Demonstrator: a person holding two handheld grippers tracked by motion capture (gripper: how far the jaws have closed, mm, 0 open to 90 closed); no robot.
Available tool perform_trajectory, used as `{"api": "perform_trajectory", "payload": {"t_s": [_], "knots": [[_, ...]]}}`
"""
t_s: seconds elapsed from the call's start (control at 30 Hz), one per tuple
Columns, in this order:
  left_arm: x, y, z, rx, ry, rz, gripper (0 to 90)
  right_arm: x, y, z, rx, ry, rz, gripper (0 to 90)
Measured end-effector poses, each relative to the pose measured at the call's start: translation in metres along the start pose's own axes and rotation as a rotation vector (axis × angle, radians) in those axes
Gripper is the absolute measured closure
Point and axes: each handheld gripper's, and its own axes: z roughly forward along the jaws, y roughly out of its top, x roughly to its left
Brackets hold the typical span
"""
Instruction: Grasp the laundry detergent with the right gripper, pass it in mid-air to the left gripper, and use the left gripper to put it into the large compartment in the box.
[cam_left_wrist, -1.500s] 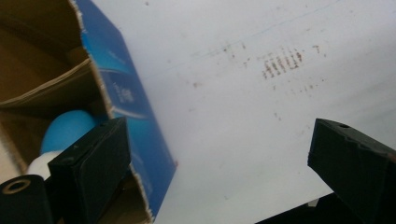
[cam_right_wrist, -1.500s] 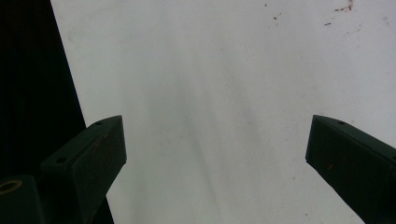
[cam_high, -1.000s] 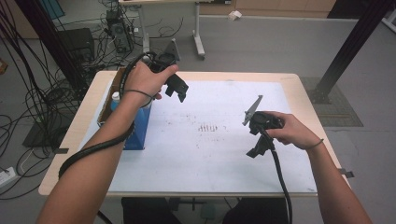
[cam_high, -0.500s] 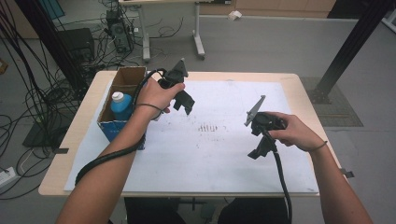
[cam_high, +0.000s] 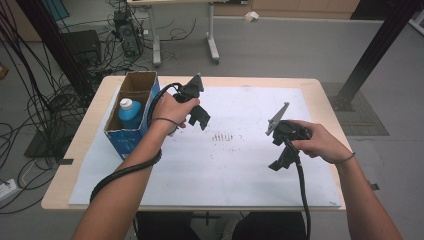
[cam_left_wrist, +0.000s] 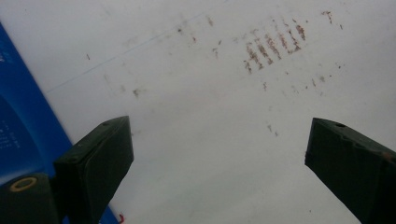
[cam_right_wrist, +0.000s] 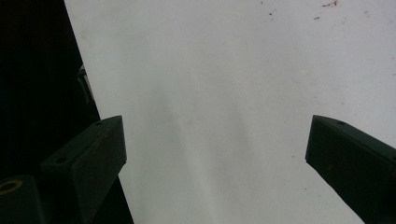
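Left hand-held gripper (cam_left_wrist: 217, 154) and right hand-held gripper (cam_right_wrist: 215, 154) gape empty; box (cam_high: 131, 131) print unreadable

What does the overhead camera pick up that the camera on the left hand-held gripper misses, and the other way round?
The high view alone takes in the blue bottle standing in the cardboard box, the right hand-held gripper and both forearms. The left gripper view alone gives a close look between the left hand-held gripper, its jaws wide apart. Both show the white sheet with its brownish marks and the box's blue side.
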Motion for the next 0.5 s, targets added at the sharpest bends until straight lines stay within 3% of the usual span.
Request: {"api": "perform_trajectory", "payload": {"t_s": [0.5], "knots": [[0.008,-0.001,0.035,0.013,0.012,-0.022,8.0,-0.002,0.001,0.000,-0.005,0.005,0.003,4.6]]}}
